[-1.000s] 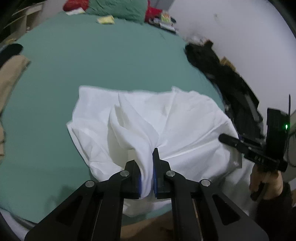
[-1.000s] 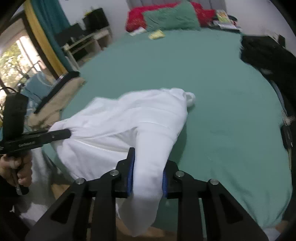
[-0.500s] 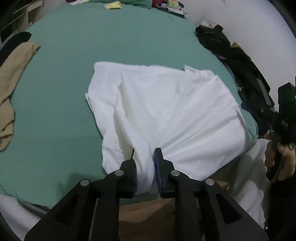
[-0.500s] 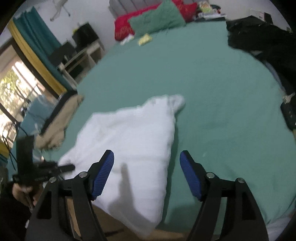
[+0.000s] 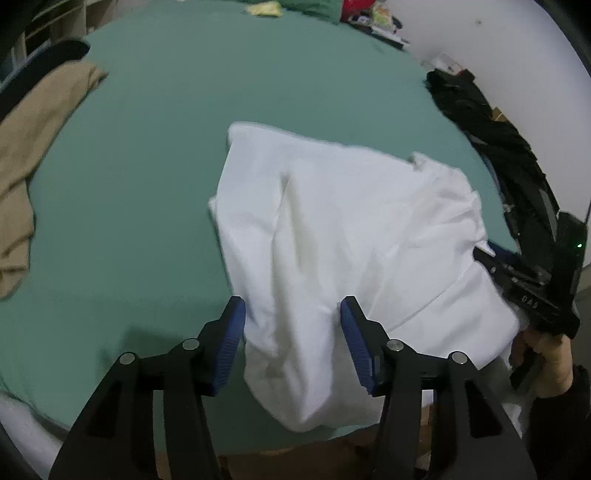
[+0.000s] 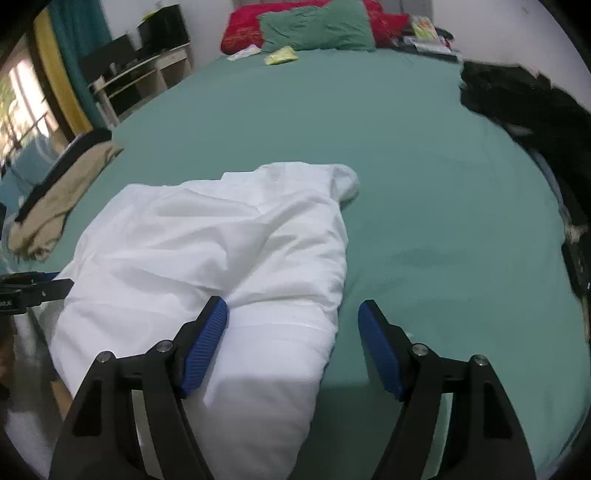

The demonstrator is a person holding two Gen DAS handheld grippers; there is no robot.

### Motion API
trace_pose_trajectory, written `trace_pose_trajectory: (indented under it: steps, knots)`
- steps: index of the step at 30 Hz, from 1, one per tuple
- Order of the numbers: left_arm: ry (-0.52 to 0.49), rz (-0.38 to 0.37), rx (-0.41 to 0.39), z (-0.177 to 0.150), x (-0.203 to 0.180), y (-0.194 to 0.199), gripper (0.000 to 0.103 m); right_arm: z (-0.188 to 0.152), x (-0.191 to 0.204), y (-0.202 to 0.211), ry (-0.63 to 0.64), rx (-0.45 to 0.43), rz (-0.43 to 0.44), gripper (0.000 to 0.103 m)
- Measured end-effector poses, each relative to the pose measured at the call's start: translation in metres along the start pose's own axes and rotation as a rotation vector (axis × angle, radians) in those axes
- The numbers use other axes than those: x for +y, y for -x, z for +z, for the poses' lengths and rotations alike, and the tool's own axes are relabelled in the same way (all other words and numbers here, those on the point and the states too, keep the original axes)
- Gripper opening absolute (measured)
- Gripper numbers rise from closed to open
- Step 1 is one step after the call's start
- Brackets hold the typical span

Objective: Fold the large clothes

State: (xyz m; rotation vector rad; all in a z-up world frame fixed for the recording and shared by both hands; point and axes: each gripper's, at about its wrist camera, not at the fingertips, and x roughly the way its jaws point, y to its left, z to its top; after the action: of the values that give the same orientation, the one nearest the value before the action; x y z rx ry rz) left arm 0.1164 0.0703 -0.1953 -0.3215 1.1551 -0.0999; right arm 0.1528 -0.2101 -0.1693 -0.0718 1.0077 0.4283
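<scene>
Green-sheeted bed (image 6: 424, 177) under dim light, pillows (image 6: 317, 26) at the head, tan garment (image 5: 33, 122) and black clothes (image 6: 517, 96) at its sides. White garment (image 5: 332, 229) spread at the near edge, corner hanging over. Left gripper (image 5: 291, 314) just opened, cloth loose between blue pads; right gripper (image 6: 293, 321) released, angled down.

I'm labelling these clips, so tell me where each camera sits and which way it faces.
Left wrist: on the left claw, facing down over the white garment on the bed; the right claw and hand show.
Right wrist: on the right claw, facing the same garment and pillows; the left claw shows at the edge.
Shared: garment, bed, tan cloth.
</scene>
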Motion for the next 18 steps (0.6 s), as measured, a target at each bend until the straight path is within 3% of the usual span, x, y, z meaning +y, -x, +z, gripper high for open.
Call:
trace_pose_trajectory:
  steps: [4, 8, 13, 18]
  knots:
    - [0.007, -0.009, -0.008, -0.001, 0.005, 0.011, 0.057, 0.004, -0.005, 0.008, -0.005, 0.011, -0.001, 0.074]
    - [0.043, -0.025, -0.057, 0.006, 0.019, 0.026, 0.058, 0.006, -0.017, 0.039, -0.044, -0.047, 0.016, 0.074]
    - [0.066, 0.016, -0.051, 0.02, 0.028, 0.013, 0.06, -0.001, -0.029, 0.057, -0.101, -0.096, 0.08, 0.074]
    - [0.143, -0.091, -0.047, 0.029, 0.028, -0.012, 0.065, -0.006, -0.032, 0.039, -0.119, -0.052, 0.104, 0.074]
